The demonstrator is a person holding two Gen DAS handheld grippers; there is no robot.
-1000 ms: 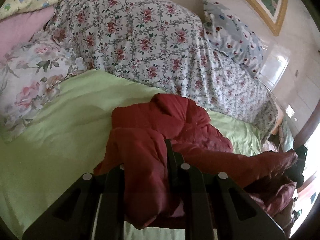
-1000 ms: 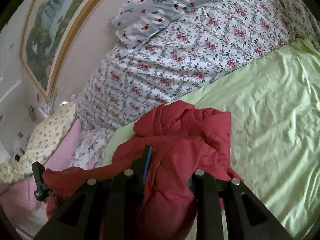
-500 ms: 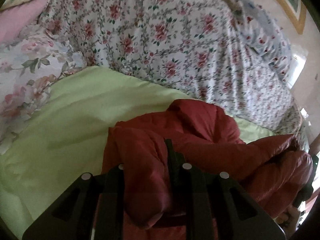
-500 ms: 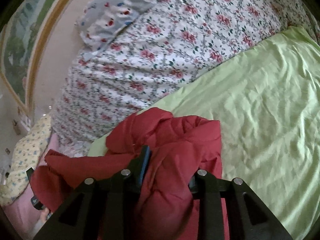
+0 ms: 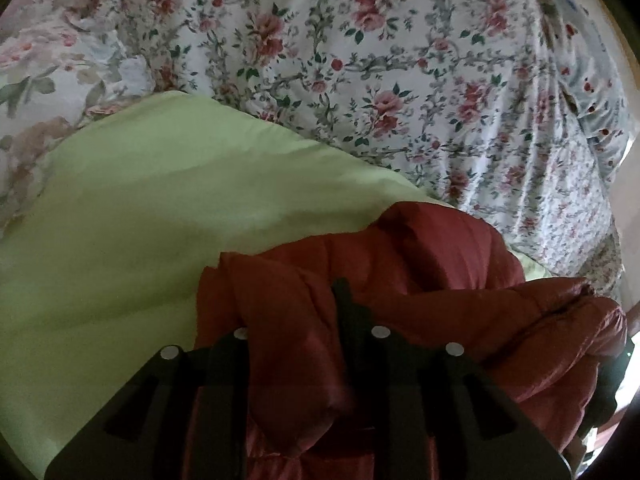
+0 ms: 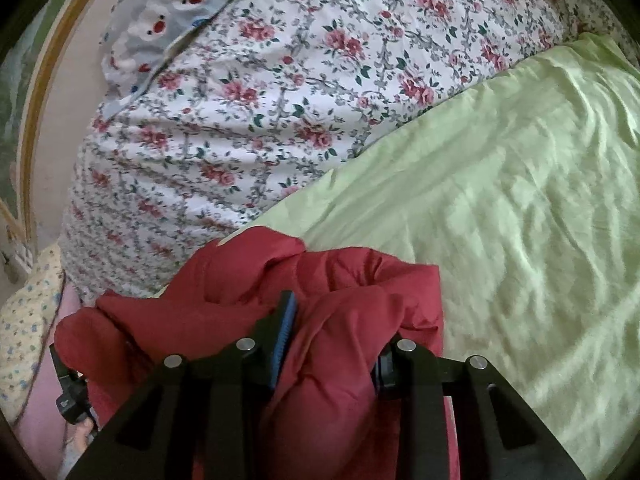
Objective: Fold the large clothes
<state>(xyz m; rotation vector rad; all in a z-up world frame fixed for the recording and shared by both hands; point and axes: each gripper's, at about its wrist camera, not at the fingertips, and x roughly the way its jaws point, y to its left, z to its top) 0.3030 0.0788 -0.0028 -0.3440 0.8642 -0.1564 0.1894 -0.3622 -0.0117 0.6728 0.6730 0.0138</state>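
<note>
A puffy red jacket point(image 5: 432, 256) lies bunched over a light green sheet point(image 5: 132, 216) on a bed. My left gripper point(image 5: 292, 320) is shut on a thick fold of the jacket, which bulges between its black fingers. In the right wrist view the same red jacket point(image 6: 240, 280) fills the lower middle, and my right gripper point(image 6: 332, 332) is shut on another bunched fold of it. The other gripper shows dimly at the left edge point(image 6: 68, 392), under the stretched jacket.
A rolled floral quilt point(image 5: 360, 80) runs along the far side of the green sheet point(image 6: 500, 200). A grey pillow with animal prints point(image 6: 168, 12) lies on the quilt. A floral pillow point(image 5: 36, 92) lies at the left. A framed picture point(image 6: 24, 80) hangs on the wall.
Both grippers have moved forward over the bed toward the floral quilt, carrying the jacket with them. The quilt now fills more of both views. Both grips are unchanged.
</note>
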